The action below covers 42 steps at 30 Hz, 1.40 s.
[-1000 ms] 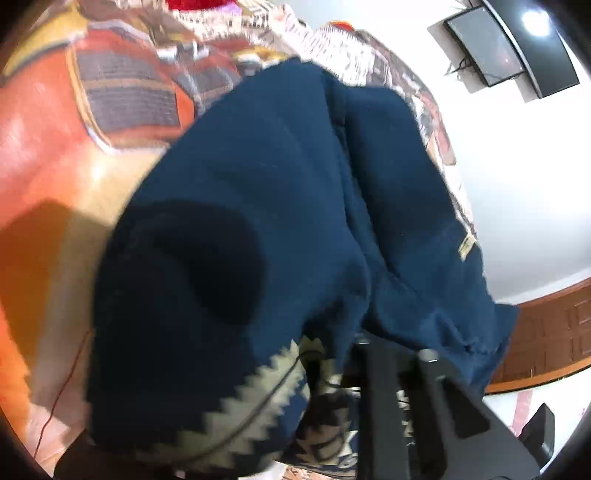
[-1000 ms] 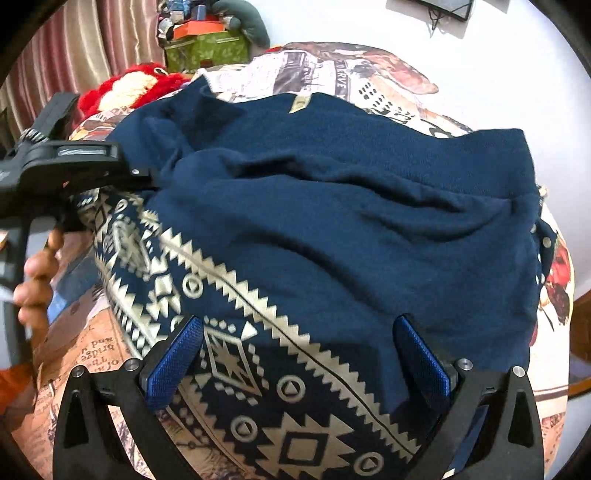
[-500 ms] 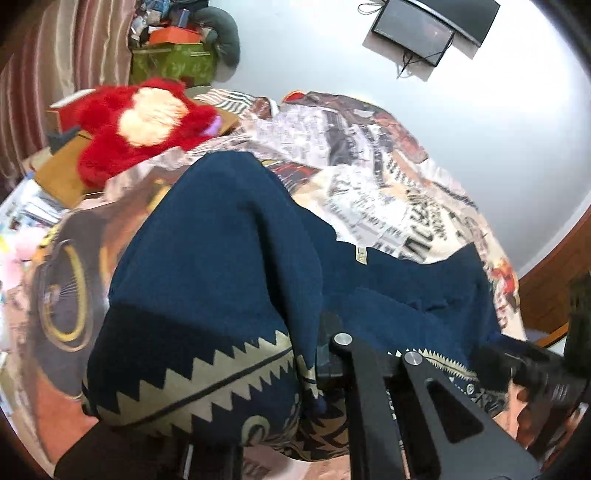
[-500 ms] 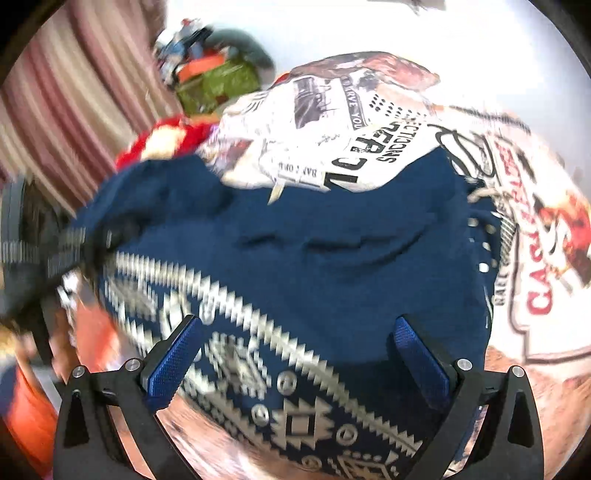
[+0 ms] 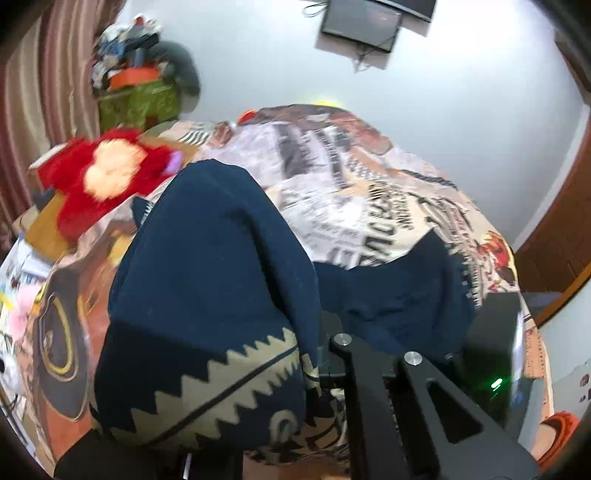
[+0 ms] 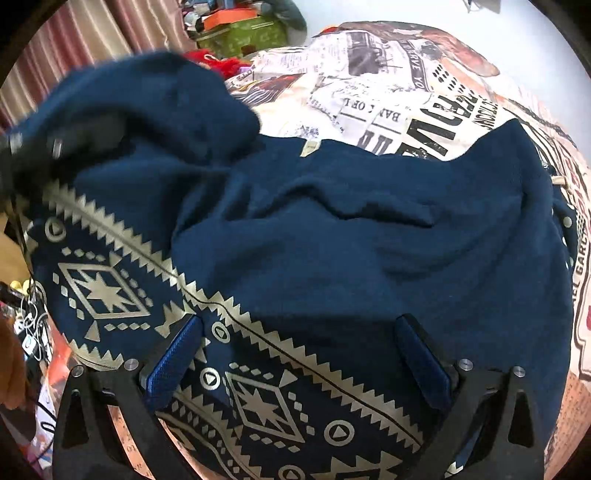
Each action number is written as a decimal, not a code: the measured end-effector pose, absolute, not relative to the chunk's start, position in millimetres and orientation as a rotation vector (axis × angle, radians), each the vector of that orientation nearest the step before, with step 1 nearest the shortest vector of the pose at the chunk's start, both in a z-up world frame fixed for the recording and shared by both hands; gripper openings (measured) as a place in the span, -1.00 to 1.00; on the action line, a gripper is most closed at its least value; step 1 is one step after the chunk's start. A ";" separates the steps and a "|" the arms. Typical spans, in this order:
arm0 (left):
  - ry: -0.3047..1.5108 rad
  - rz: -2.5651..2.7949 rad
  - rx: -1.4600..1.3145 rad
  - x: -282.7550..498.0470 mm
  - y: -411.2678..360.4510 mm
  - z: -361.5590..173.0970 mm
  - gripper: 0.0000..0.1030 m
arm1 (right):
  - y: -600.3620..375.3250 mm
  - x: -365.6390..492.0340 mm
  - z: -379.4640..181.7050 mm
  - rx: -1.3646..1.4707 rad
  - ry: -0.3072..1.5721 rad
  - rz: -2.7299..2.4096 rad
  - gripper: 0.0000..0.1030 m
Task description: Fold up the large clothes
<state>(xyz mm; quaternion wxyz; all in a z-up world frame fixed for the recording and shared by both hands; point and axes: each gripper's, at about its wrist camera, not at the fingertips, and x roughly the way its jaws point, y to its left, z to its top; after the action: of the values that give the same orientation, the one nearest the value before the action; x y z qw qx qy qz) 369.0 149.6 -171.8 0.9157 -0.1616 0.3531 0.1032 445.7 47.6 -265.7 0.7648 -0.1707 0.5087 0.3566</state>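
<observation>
A bed (image 5: 369, 206) is filling most of the room, its newspaper-print bedspread (image 6: 388, 99) running up to a pale wall (image 5: 258, 66) where a dark screen (image 5: 360, 22) is hanging. Striped curtains (image 5: 26, 110) are closing off the far left, and beside them a green box (image 5: 136, 103) is sitting piled with clutter. A red plush toy (image 5: 107, 173) is lying near the bed's left edge.

A large navy sweater (image 6: 369, 251) with a cream zigzag and diamond pattern is spreading across the near part of the bed. Its far edge is lying in a loose line across the bedspread, a small tag (image 6: 308, 147) showing at the collar, and bare printed bedspread is stretching beyond it toward the wall, giving open room there. On the right the sweater's side edge is running close to the bed's edge.

The left tool (image 5: 317, 365) is gripping a fold of the sweater, its fingers clenched together on the cloth, and a thick hump of navy fabric is rising and draping over it, the patterned hem hanging down in front. In the right wrist view that same lifted bundle is showing blurred at the upper left, above the flat part of the garment.

The right tool (image 6: 299, 363) is hovering with its blue-padded fingers (image 6: 173, 362) spread wide apart, released, over the patterned band at the sweater's near edge. I cannot tell whether the pads are touching the cloth. To the left of the bed, wires and small clutter are crowding the floor (image 6: 33, 332).
</observation>
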 end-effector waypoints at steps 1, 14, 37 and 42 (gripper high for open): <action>0.717 0.198 -0.325 372.4 143.0 -167.2 -0.82 | 46.0 446.5 -264.8 -0.365 1.117 0.785 1.00; 0.757 -0.214 -0.059 403.7 -19.3 -148.2 -0.82 | -167.9 461.6 -184.0 0.097 1.169 0.559 0.98; 0.975 -0.396 -0.005 356.5 -28.7 -162.7 0.43 | -233.3 413.2 -122.1 0.175 1.002 0.508 0.99; 0.915 -0.301 -0.051 345.6 6.1 -148.3 0.44 | -206.2 419.3 -115.6 0.150 0.985 0.551 0.99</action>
<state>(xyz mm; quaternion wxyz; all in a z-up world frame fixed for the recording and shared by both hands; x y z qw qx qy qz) 345.6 6.1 -148.3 0.8860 -0.0245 0.4398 -0.1448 419.3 -206.2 -115.6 0.8423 0.0712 0.4665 0.2607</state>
